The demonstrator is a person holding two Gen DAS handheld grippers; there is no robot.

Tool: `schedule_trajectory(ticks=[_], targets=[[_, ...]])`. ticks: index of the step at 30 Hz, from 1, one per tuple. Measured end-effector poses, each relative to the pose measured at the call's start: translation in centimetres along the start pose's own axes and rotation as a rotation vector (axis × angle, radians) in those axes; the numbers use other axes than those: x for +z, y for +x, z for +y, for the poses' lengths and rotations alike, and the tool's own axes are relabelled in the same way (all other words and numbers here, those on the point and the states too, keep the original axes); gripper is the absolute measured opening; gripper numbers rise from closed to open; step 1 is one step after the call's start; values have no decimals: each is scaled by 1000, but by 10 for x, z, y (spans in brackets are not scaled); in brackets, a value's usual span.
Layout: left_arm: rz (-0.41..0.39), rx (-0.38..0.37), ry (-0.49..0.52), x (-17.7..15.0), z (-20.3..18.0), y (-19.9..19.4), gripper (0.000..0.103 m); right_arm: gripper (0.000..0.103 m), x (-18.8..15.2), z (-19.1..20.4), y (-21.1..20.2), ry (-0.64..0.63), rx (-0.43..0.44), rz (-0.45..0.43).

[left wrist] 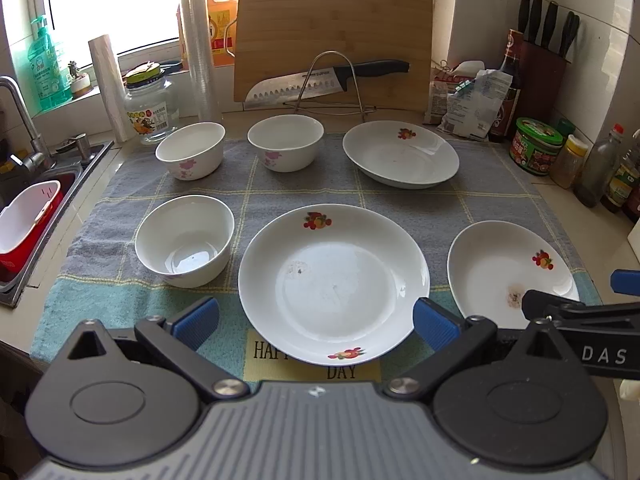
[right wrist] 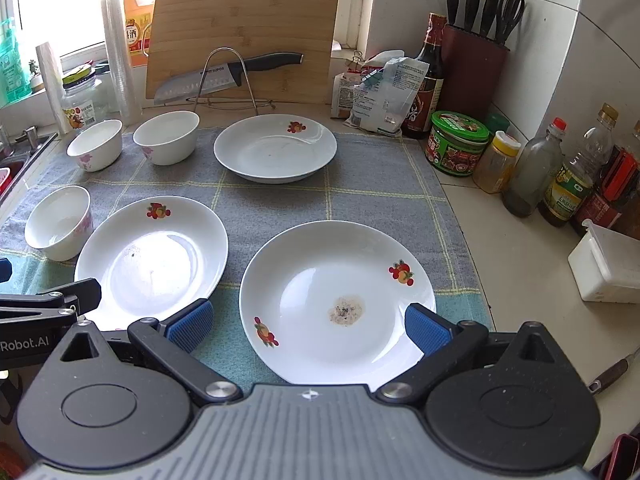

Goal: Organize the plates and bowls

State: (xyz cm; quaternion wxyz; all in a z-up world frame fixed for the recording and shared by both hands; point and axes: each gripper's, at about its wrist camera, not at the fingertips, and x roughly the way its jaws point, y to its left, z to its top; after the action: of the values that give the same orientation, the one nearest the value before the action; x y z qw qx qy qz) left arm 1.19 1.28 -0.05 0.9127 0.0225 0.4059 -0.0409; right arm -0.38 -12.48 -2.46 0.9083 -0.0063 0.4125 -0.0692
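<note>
Three white plates with fruit prints and three white bowls lie on a checked towel [left wrist: 460,208]. In the left wrist view the near middle plate [left wrist: 334,280] sits just ahead of my open left gripper [left wrist: 316,322]. The near right plate [left wrist: 508,272] and far plate [left wrist: 400,154] lie apart from it. Bowls stand at near left [left wrist: 185,240], far left [left wrist: 191,150] and far middle [left wrist: 285,142]. In the right wrist view my open right gripper [right wrist: 310,326] hovers over the near edge of the stained plate [right wrist: 336,300]. The middle plate [right wrist: 152,256] lies left of it.
A sink [left wrist: 24,208] with a red and white tub lies at the left. A cutting board [left wrist: 332,40], a knife on a wire rack [left wrist: 332,80], jars and bottles [right wrist: 532,172] line the back and right. A white box [right wrist: 608,268] sits right.
</note>
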Motion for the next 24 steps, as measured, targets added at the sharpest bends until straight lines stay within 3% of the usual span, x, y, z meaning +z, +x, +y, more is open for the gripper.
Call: schedule_trajectory(ticks=[10, 17, 24], targets=[[-5, -47, 29, -1, 8, 2, 102, 103, -3, 7, -2, 15, -6, -13], [-82, -152, 56, -4, 18, 1, 102, 103, -8, 7, -6, 41, 1, -45], [-144, -199, 112, -9, 19, 5, 102, 103, -16, -10, -15, 88, -9, -80]])
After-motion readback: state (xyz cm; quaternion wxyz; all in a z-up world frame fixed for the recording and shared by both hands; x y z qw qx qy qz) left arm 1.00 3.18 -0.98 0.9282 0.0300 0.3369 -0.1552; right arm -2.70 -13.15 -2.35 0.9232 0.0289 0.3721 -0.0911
